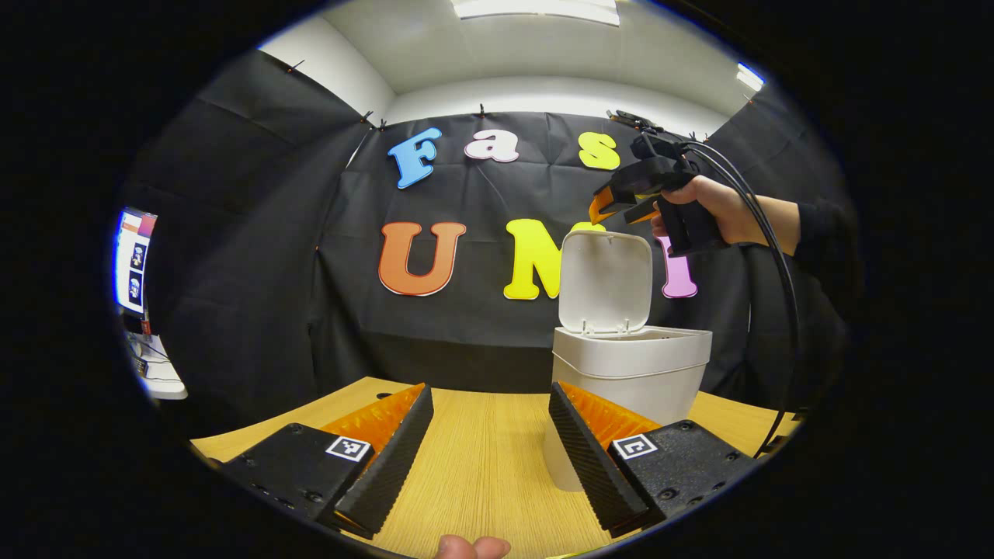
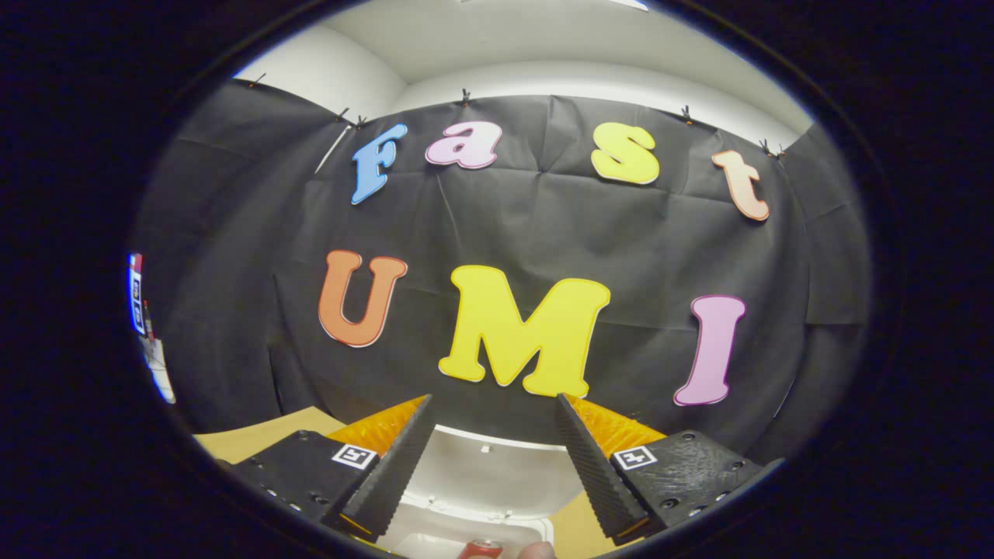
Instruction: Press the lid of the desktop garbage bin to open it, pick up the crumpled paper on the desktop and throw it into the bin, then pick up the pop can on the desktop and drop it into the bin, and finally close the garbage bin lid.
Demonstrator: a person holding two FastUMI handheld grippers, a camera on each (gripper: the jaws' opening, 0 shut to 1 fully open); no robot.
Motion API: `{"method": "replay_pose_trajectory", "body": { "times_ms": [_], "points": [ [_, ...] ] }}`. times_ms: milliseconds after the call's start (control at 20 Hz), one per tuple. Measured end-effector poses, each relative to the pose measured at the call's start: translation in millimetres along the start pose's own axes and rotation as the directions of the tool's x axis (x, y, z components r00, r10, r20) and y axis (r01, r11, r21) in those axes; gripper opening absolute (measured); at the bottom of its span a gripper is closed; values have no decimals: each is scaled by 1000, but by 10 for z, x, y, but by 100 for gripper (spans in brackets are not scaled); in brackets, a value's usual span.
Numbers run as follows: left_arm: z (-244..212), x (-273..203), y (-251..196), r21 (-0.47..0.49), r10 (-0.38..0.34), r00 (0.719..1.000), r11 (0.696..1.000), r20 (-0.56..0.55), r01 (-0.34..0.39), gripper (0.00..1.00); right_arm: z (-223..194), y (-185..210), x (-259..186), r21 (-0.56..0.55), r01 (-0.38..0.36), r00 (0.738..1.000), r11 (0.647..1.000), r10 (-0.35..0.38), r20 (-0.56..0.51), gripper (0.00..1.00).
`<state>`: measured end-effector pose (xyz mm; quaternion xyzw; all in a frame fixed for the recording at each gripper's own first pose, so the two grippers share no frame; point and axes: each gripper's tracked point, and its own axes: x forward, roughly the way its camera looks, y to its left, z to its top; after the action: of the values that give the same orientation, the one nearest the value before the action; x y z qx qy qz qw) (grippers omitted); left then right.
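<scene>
Right gripper [image 2: 491,473] is hovering unclenched over my open bin [image 2: 474,536]; can [image 2: 483,550] is dropping in. Light, dentable; I'm nudging 1 stiff lid [image 2: 497,473] by its top edge next.

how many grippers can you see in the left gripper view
2. The left gripper sits at the bottom, open over the table. The right gripper, held in a hand, hovers above the bin's raised lid.
</scene>
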<state>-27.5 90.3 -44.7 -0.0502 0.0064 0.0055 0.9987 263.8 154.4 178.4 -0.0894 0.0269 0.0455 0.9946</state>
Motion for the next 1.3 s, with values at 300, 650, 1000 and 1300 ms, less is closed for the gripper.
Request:
{"method": "replay_pose_trajectory", "body": {
  "times_ms": [300,650,1000,1300],
  "points": [
    [24,-6,34,22,9,1000,1000,12,-9,97,-83,31,63,75,-10,999,997,13,-37,94],
    [19,-20,-22,25,-2,1000,1000,10,2,97,-220,53,-119,200,-28,994,979,49,-100,99],
    [50,-37,68,12,19,1000,1000,19,-19,97,-407,238,-632,127,-116,985,985,131,-113,95],
    [126,-65,112,-4,29,999,1000,33,-29,97,-864,403,-1124,172,-194,966,966,218,-138,96]
  ]
}}
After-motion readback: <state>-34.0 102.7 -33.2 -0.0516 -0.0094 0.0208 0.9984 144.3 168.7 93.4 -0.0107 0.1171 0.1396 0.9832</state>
